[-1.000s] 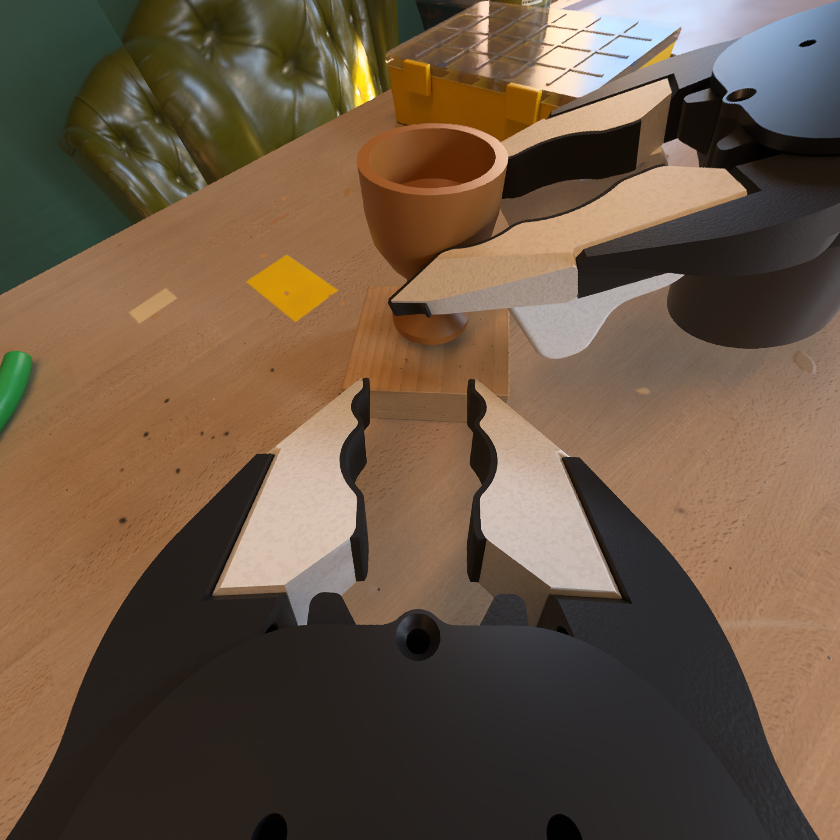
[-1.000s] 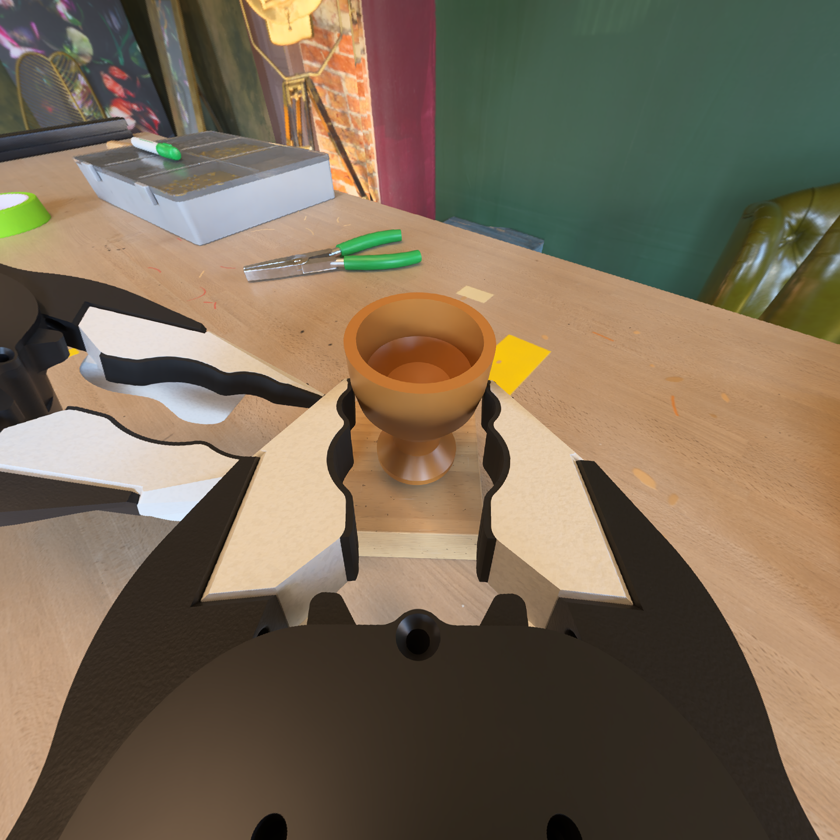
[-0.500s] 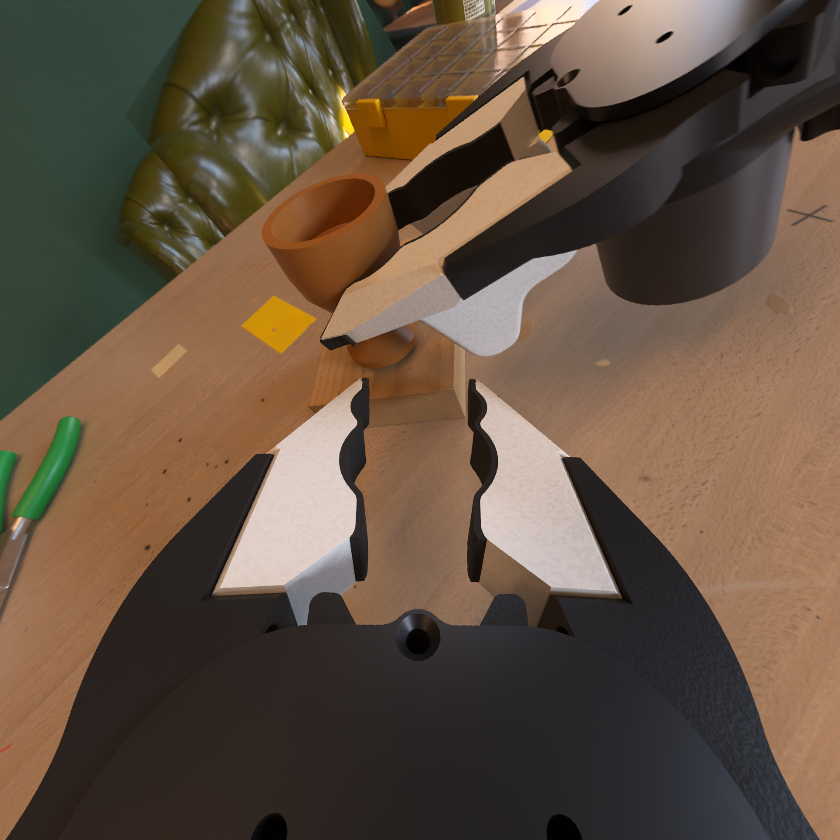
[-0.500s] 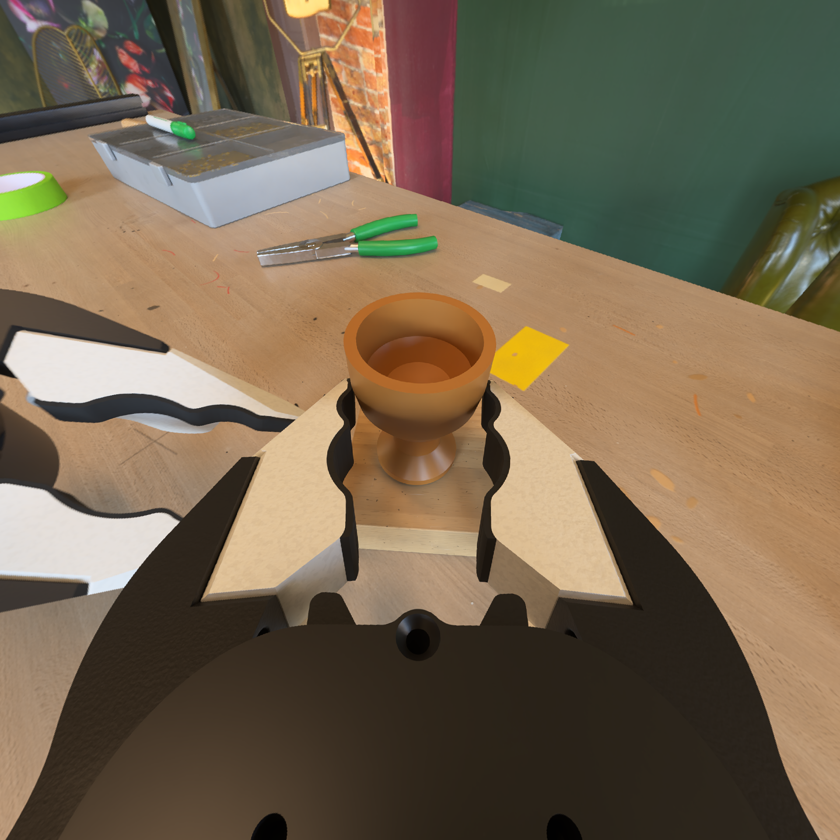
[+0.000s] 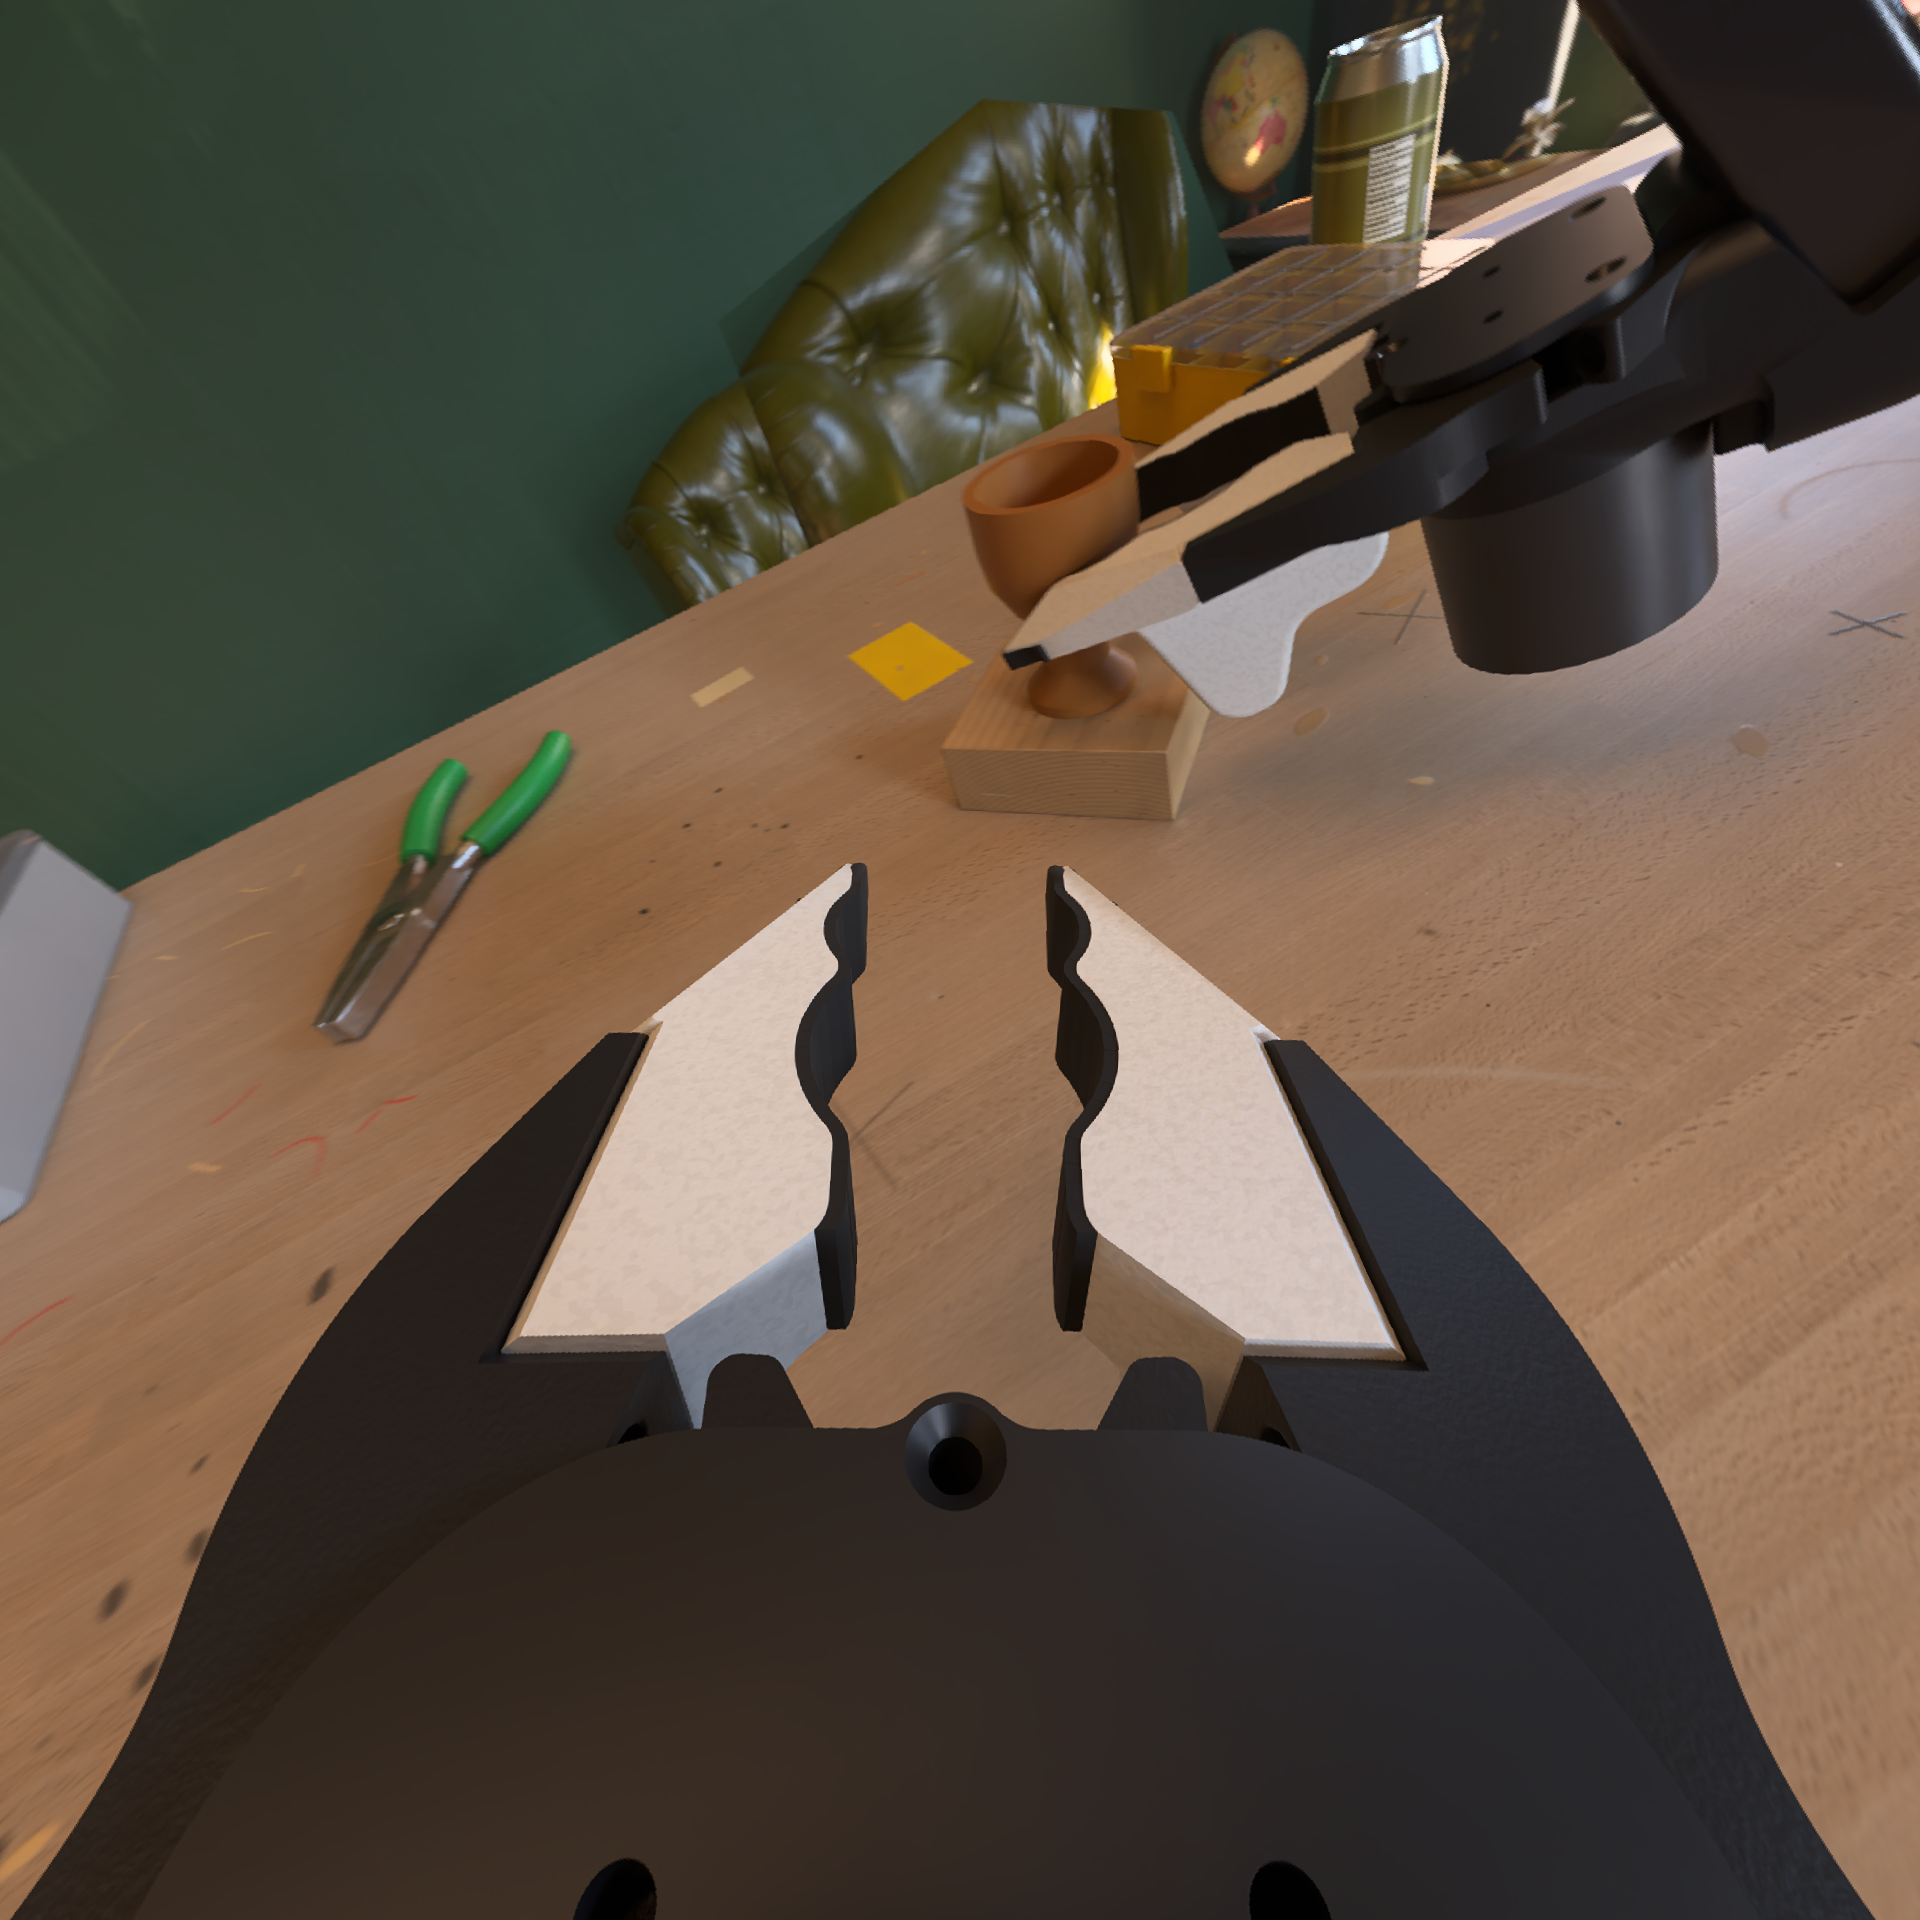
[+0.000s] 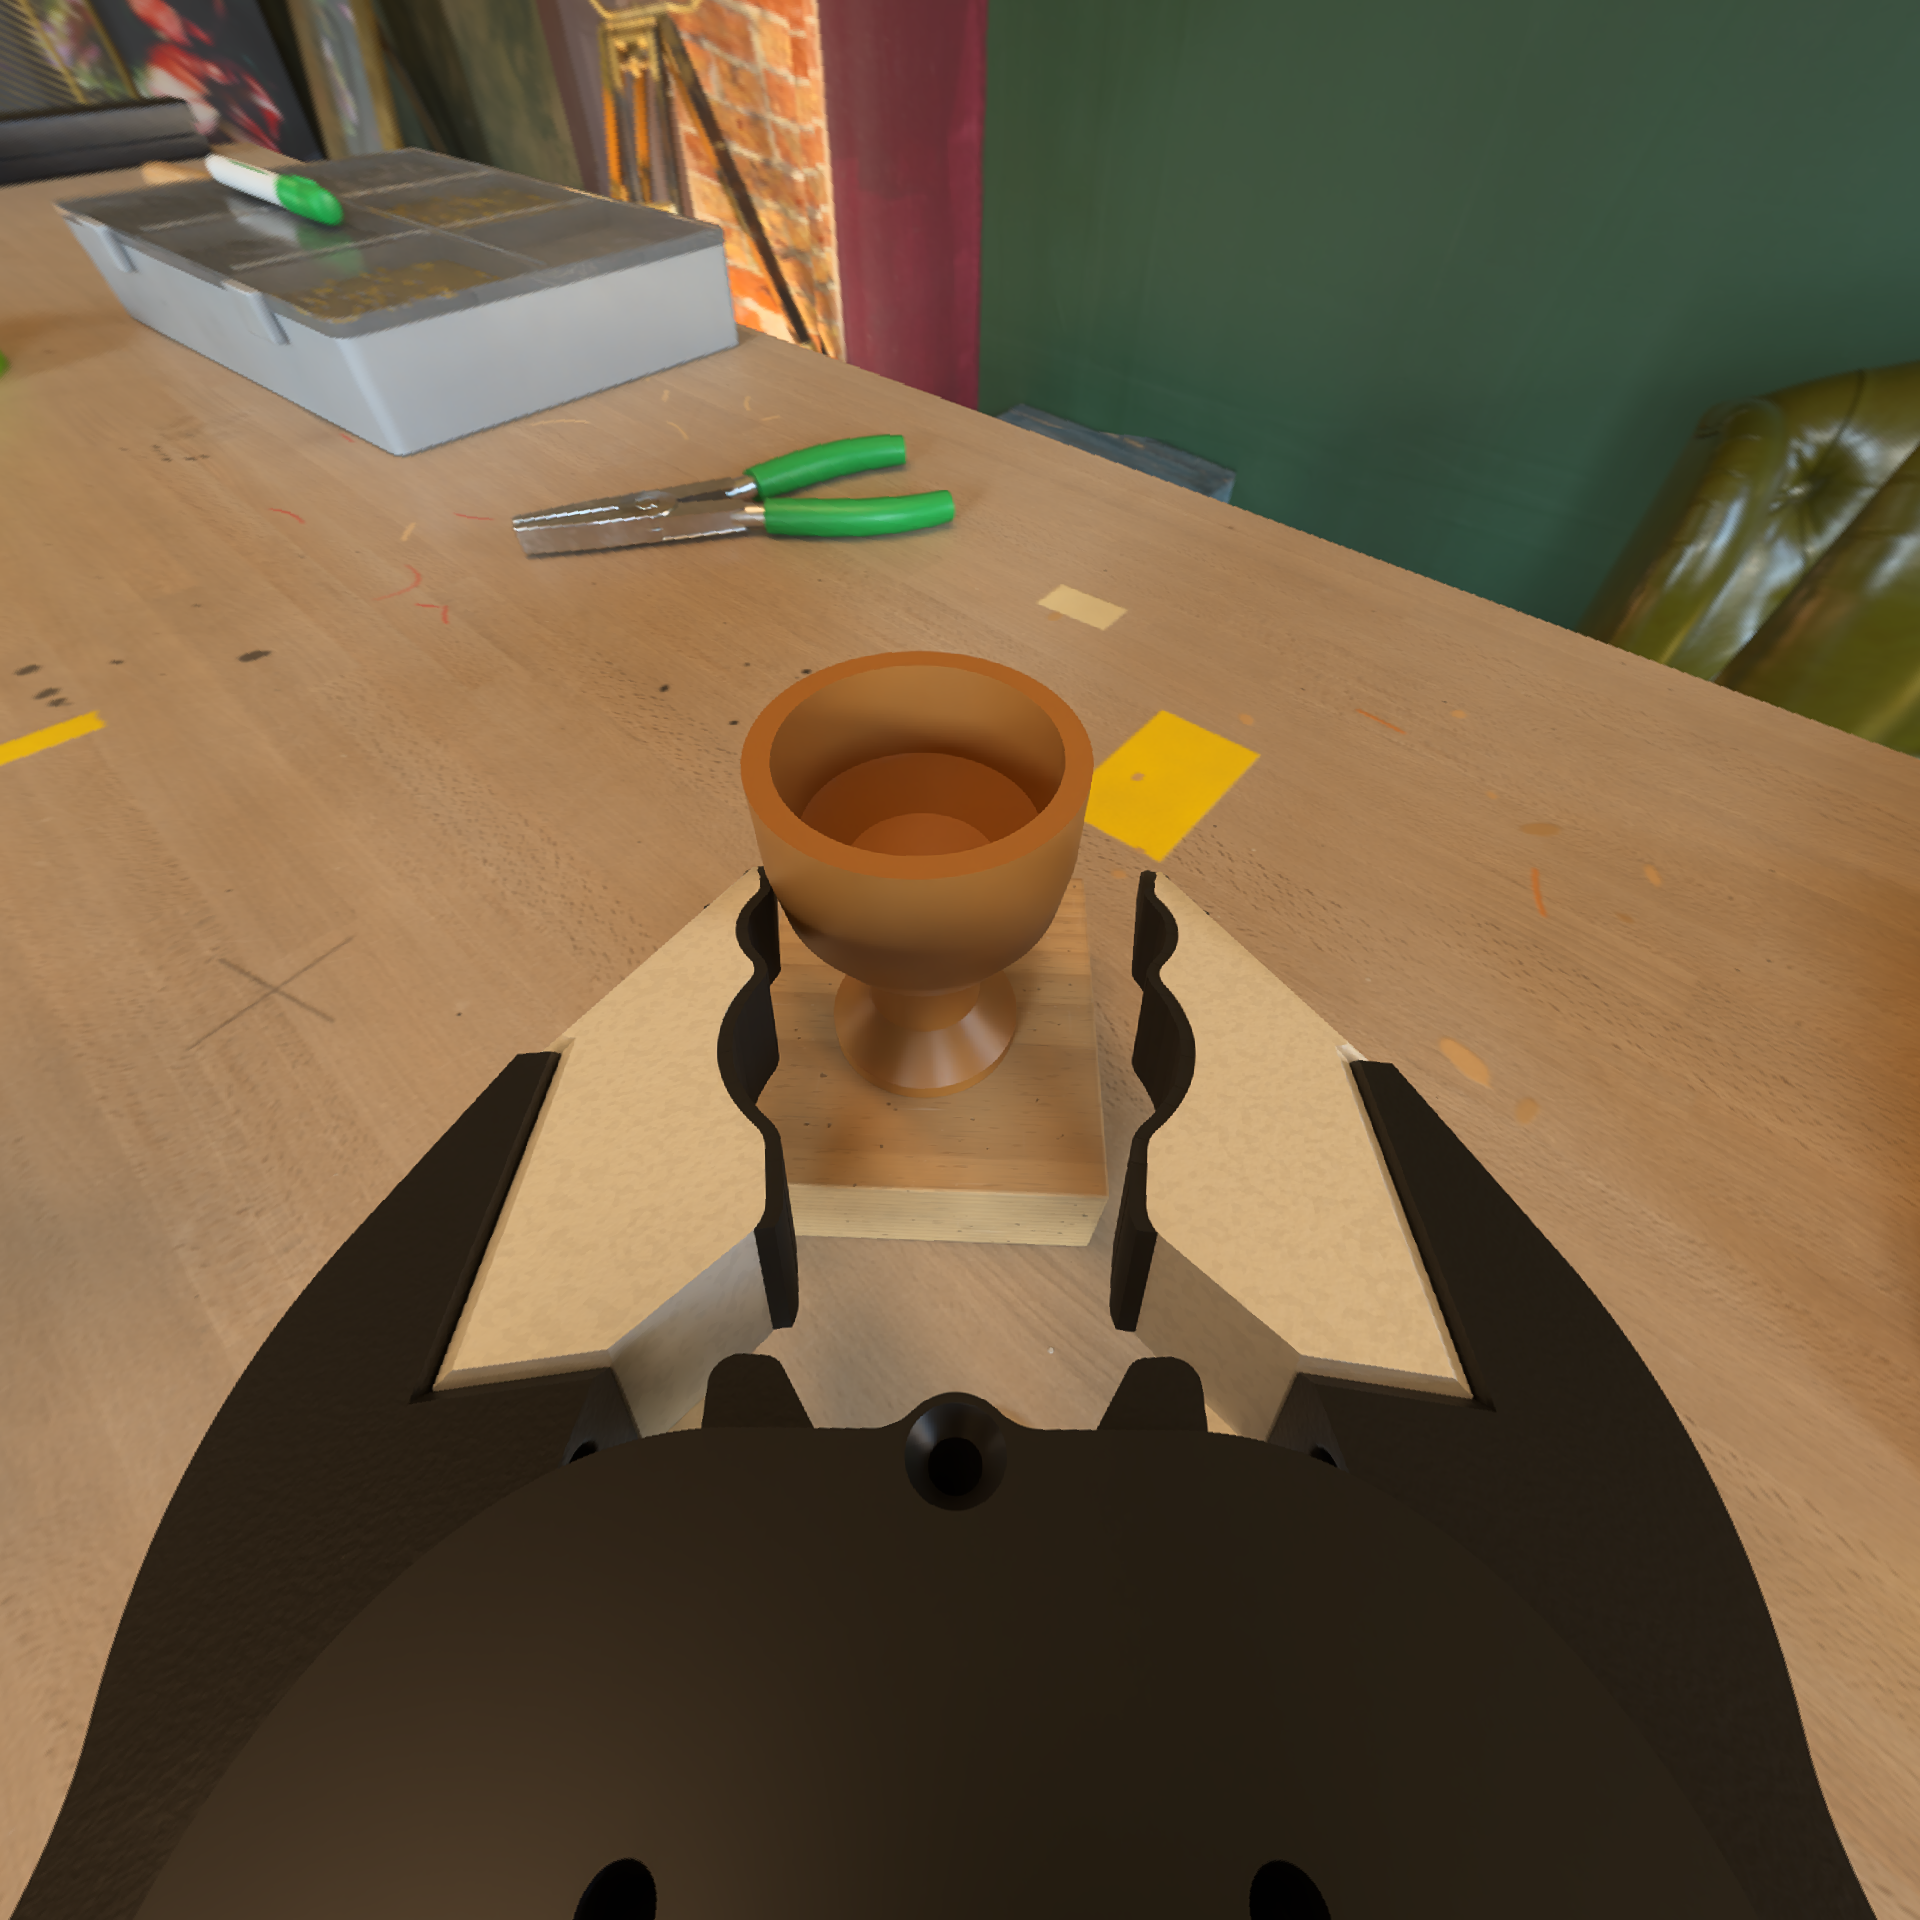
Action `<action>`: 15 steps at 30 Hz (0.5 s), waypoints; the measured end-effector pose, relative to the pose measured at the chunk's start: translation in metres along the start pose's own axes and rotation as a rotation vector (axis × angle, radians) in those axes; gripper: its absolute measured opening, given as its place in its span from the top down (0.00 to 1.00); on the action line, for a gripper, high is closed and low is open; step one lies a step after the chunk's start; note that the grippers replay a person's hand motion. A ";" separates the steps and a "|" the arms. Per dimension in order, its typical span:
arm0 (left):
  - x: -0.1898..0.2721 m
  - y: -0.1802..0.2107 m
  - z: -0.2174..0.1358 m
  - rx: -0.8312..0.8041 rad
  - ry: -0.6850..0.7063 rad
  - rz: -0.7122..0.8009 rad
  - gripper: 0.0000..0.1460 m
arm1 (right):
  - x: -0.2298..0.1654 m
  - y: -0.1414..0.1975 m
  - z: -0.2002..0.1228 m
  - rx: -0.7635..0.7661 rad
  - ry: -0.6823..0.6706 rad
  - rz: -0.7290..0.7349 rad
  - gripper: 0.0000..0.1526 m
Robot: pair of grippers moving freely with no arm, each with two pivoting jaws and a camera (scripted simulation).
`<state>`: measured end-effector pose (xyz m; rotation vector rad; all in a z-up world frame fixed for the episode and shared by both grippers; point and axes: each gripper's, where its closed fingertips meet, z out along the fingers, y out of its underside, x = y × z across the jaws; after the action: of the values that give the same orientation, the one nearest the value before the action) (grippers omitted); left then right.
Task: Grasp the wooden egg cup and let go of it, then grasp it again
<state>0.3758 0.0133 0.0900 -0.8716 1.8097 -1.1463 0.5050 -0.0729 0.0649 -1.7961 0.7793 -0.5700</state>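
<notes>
Right gripper [image 6: 951, 883], fingers newly spread, releases the wooden egg cup [image 6: 916, 831] onto its block [image 6: 940, 1164]; left gripper [image 5: 954, 883], fingers parted, has retreated. Regrasp remains.

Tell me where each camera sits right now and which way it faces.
Left wrist view: on the left gripper, low over the table, tilted; looks across at the egg cup on its block and the right gripper beside it. Own open fingers show.
Right wrist view: on the right gripper, looks down at the cup, which stands between its open fingers.
Shared: cup, block, pliers, green sofa.
</notes>
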 end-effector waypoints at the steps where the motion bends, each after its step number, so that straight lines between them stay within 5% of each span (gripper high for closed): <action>1: -0.004 -0.002 -0.006 -0.005 -0.008 0.003 0.76 | 0.001 0.000 0.001 -0.005 0.014 -0.002 0.55; 8: -0.027 -0.008 -0.029 -0.014 -0.057 -0.020 0.55 | 0.002 0.000 0.001 -0.007 0.047 -0.032 0.54; 15: -0.107 -0.032 -0.082 -0.061 -0.162 -0.002 0.54 | -0.001 0.002 0.003 -0.015 0.015 -0.020 0.56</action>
<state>0.3542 0.1243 0.1693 -0.9739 1.7186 -0.9964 0.5057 -0.0709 0.0626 -1.8169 0.7790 -0.5929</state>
